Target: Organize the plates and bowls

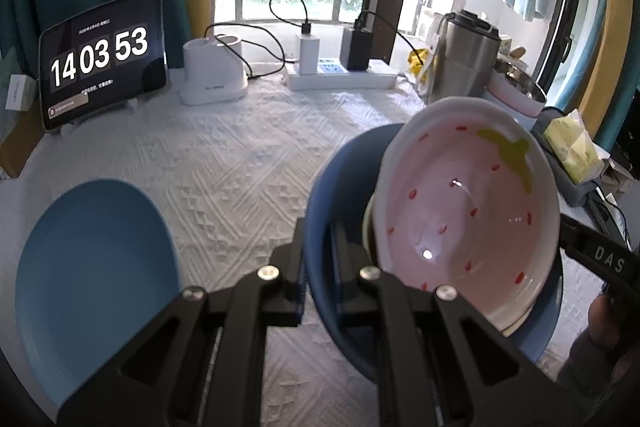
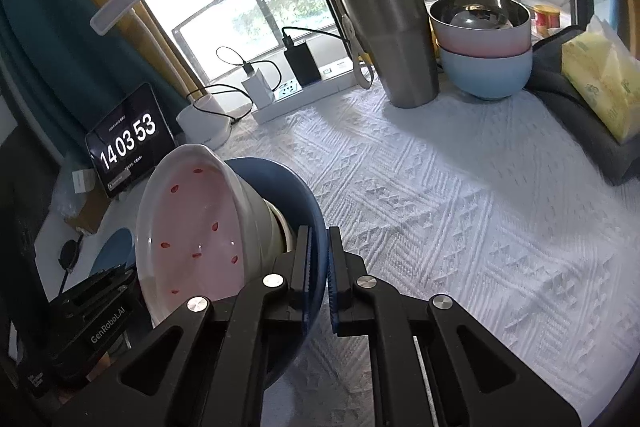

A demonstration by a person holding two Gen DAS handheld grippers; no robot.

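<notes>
A dark blue bowl (image 1: 340,187) is held tilted over the white textured cloth, clamped from both sides. My left gripper (image 1: 316,267) is shut on its near rim. My right gripper (image 2: 319,267) is shut on the opposite rim of the same blue bowl (image 2: 280,183). Inside it a white bowl with a pink strawberry pattern (image 1: 460,207) leans on its side, its opening turned toward the left wrist camera. The right wrist view shows the strawberry bowl (image 2: 192,227) from the side. A light blue plate (image 1: 96,279) lies flat to the left.
A tablet showing a clock (image 1: 100,63), a white device (image 1: 212,75) and a power strip (image 1: 340,75) with chargers line the window side. A steel tumbler (image 2: 392,39), stacked bowls (image 2: 484,55) and a tissue pack (image 2: 600,83) stand at the right.
</notes>
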